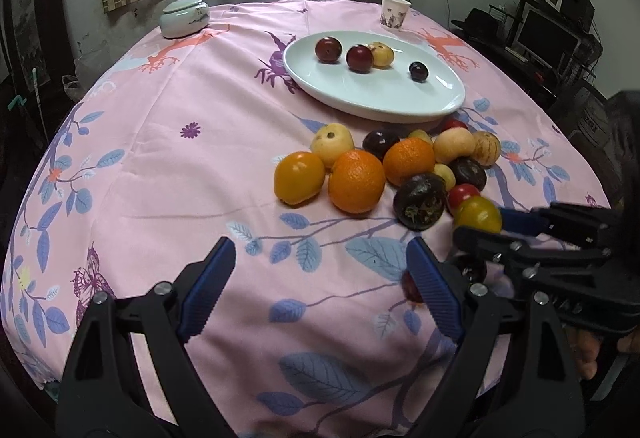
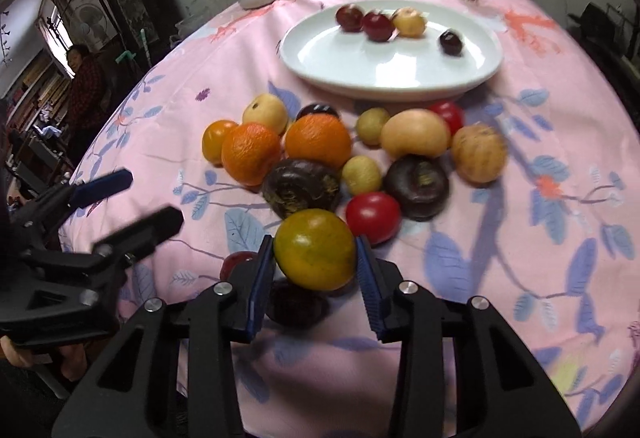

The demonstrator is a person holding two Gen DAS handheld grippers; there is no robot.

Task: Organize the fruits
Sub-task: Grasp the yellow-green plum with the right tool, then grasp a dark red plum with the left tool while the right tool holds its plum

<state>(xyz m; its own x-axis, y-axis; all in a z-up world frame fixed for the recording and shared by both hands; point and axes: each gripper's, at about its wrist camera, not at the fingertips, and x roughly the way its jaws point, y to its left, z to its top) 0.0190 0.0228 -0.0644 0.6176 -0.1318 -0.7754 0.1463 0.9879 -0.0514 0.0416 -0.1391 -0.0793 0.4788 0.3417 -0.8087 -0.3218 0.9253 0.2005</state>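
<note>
My right gripper (image 2: 315,250) is shut on a yellow-green round fruit (image 2: 314,248) at the near edge of the fruit pile; both blue pads press its sides. The left wrist view shows the same fruit (image 1: 478,214) between the right gripper's (image 1: 482,224) fingers. My left gripper (image 1: 320,250) stands open over bare pink cloth, left of the pile, with nothing between its fingers. The pile holds two oranges (image 1: 356,182), a yellow-orange fruit (image 1: 298,178), dark purple fruits (image 1: 420,202), red ones and pale yellow ones. A white oval plate (image 1: 380,98) behind the pile carries several small fruits.
A lidded ceramic jar (image 1: 184,16) and a paper cup (image 1: 395,12) stand at the table's far side. A small dark fruit (image 2: 296,304) and a red one (image 2: 236,262) lie under and beside the right gripper. A person (image 2: 82,78) stands beyond the table's left edge.
</note>
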